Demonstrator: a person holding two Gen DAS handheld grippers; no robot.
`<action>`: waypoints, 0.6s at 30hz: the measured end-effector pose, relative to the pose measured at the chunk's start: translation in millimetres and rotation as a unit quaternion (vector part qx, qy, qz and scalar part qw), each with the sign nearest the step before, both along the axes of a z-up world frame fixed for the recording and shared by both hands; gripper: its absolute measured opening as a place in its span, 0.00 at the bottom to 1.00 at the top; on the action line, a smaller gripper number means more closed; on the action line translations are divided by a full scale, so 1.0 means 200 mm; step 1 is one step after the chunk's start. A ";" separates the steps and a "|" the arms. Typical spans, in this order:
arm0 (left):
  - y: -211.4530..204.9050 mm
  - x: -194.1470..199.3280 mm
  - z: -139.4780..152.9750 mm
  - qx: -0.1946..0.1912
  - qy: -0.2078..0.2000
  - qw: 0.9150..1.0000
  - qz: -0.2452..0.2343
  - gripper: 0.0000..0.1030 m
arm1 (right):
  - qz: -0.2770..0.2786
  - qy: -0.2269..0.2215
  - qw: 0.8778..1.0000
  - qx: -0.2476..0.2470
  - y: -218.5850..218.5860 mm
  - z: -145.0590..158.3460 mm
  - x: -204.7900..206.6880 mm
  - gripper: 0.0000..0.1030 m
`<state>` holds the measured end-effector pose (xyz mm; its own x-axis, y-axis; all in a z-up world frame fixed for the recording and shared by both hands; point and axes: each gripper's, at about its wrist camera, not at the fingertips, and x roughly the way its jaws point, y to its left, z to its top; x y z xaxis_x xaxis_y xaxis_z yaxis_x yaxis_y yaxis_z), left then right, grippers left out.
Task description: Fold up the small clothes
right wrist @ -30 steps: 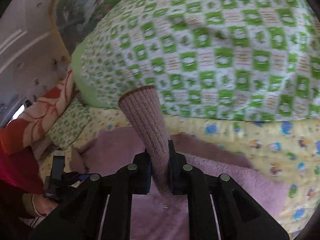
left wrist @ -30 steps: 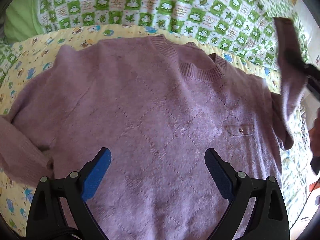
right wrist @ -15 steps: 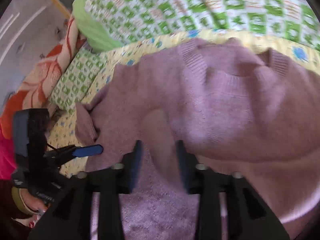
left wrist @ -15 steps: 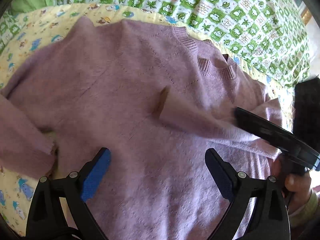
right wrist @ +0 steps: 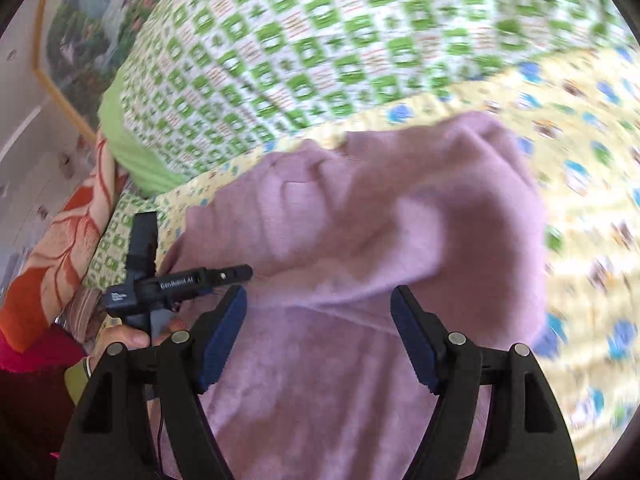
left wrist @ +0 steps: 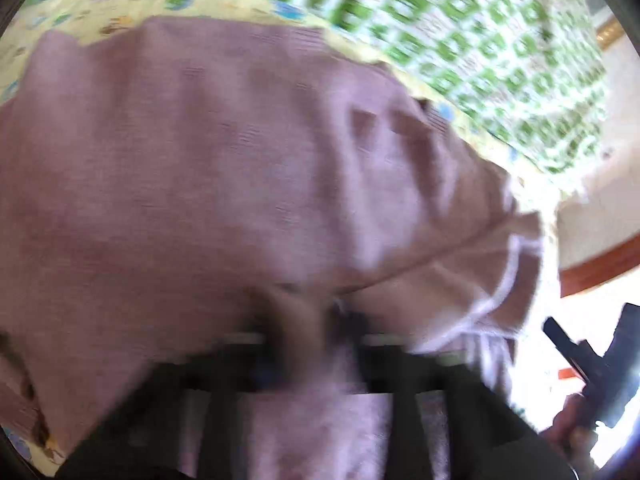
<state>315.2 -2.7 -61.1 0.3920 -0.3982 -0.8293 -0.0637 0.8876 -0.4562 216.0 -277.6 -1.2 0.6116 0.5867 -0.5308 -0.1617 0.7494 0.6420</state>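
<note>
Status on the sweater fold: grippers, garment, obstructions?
Left gripper shut on sweater fabric. Right gripper open, jaws just widened, nothing pinched. One sleeve folded across the body. No obstruction visible.

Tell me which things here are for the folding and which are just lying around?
For the folding:
- purple sweater
- left gripper, shut on the sweater
- right gripper, jaws just opened, nothing pinched

Just lying around:
- yellow cartoon sheet
- green checked quilt
- orange flowered cloth
- framed picture

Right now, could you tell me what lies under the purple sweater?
The purple sweater lies on a yellow cartoon-print sheet, which shows around its edges. Whatever is beneath its middle is covered.
</note>
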 end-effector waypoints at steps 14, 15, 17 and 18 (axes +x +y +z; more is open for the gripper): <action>0.33 -0.13 0.20 0.042 -0.044 0.996 0.067 0.03 | -0.116 0.002 0.993 -0.027 -0.28 -0.01 -0.04 0.73; 0.36 -0.14 0.16 0.044 -0.036 0.996 0.073 0.03 | -0.119 0.010 0.992 -0.033 -0.28 -0.04 -0.03 0.73; 0.39 -0.16 0.12 0.053 -0.034 0.995 0.076 0.03 | -0.125 0.022 0.991 -0.042 -0.29 -0.08 0.00 0.73; 0.39 -0.16 0.11 0.059 -0.033 0.995 0.074 0.03 | -0.127 0.028 0.991 -0.043 -0.30 -0.11 0.03 0.73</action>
<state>283.6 74.8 -39.7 0.4946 -0.2338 -0.8371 -0.1705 0.9183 -0.3572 221.3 -338.0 -24.0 0.7010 0.3697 -0.6098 0.0732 0.8134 0.5771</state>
